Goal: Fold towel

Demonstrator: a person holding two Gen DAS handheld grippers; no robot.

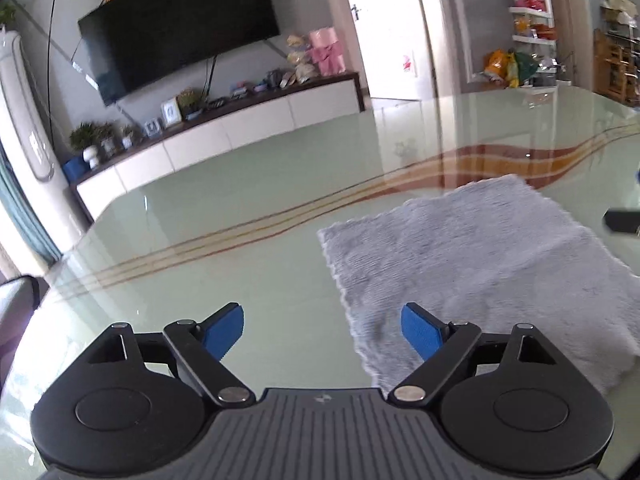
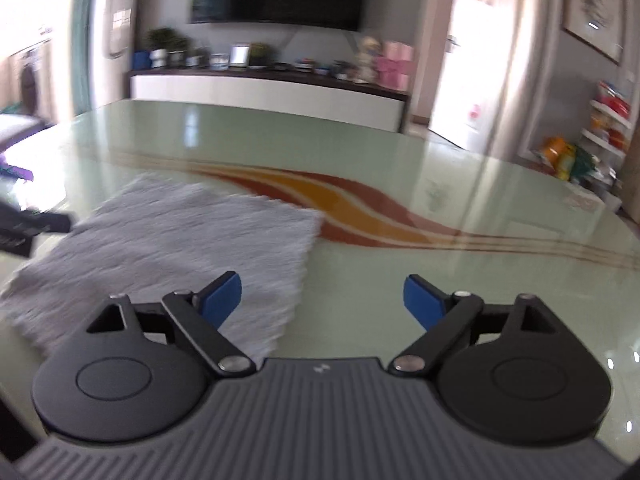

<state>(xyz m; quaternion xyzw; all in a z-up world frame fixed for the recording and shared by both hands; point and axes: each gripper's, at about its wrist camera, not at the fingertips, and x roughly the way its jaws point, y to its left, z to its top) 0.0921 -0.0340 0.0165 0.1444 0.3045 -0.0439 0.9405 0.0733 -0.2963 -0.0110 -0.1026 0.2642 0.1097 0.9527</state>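
1. Your left gripper (image 1: 322, 330) is spread wide with nothing between its blue pads (image 1: 224, 332); it hovers over the table (image 1: 240, 208), at the towel's near left corner.
2. Your right gripper (image 2: 322, 300) is likewise wide apart and empty, over the towel's near right edge.
3. The towel (image 1: 472, 264) is grey and fluffy, lying flat on the glass top; from the right wrist view it (image 2: 180, 248) sits left of centre, blurred.
4. An orange and red wave band (image 2: 340, 204) runs across the table just beyond the towel.
5. A TV (image 1: 176, 24) hangs above a low cabinet (image 1: 224, 128) past the table.
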